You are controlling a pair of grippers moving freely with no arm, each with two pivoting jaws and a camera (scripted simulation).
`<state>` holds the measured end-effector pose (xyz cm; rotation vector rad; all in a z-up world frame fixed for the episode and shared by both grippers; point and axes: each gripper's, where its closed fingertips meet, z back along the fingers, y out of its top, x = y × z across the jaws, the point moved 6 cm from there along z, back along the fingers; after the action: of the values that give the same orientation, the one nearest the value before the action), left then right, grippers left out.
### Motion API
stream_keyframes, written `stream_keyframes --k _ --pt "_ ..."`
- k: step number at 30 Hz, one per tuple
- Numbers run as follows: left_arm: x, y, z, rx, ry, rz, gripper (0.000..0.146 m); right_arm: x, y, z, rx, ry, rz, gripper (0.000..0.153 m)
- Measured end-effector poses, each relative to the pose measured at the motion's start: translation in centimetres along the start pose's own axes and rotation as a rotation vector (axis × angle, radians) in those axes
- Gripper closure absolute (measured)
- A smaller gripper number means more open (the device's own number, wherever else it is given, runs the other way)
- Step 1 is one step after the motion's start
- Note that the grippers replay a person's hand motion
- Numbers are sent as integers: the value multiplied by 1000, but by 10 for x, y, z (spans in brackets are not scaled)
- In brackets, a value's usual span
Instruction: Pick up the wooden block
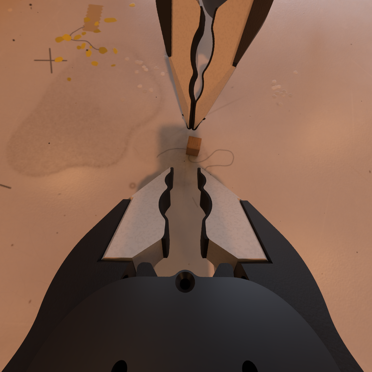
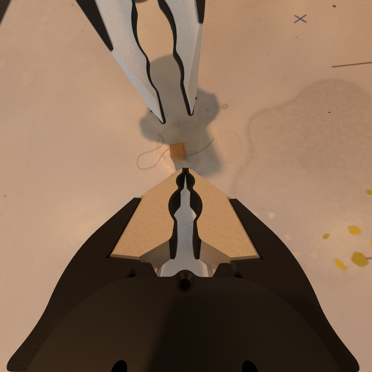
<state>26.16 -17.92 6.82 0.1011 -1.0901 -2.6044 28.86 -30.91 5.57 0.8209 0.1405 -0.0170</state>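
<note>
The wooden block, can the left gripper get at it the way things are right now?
Probably yes. The left gripper is open and the wooden block sits on the table just ahead of its fingertips, with nothing between them. The right gripper, shut, hovers close on the block's far side and might crowd the approach.

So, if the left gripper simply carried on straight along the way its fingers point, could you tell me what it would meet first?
Most likely the wooden block: it sits on the table just ahead of the open left gripper, roughly in line with its gap, slightly right. The shut right gripper lies beyond. Height above the table is unclear.
</note>
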Motion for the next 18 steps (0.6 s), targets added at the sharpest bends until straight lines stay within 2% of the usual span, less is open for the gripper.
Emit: stream_keyframes --k 2,5,8,14,18 --pt "2 -1 -3 -4 3 5 122 0 2 0 21 9 -12 150" --pt "7 -1 -13 -22 19 -29 122 -1 3 -3 14 3 5 136" --pt "9 -2 -19 -32 42 -50 123 -3 5 -7 -3 -2 29 130" --pt "10 -2 -21 -12 55 -47 126 -8 9 -17 -31 3 94 129" --pt "11 -1 -21 -7 69 -49 126 -9 8 -17 -29 -14 115 135"
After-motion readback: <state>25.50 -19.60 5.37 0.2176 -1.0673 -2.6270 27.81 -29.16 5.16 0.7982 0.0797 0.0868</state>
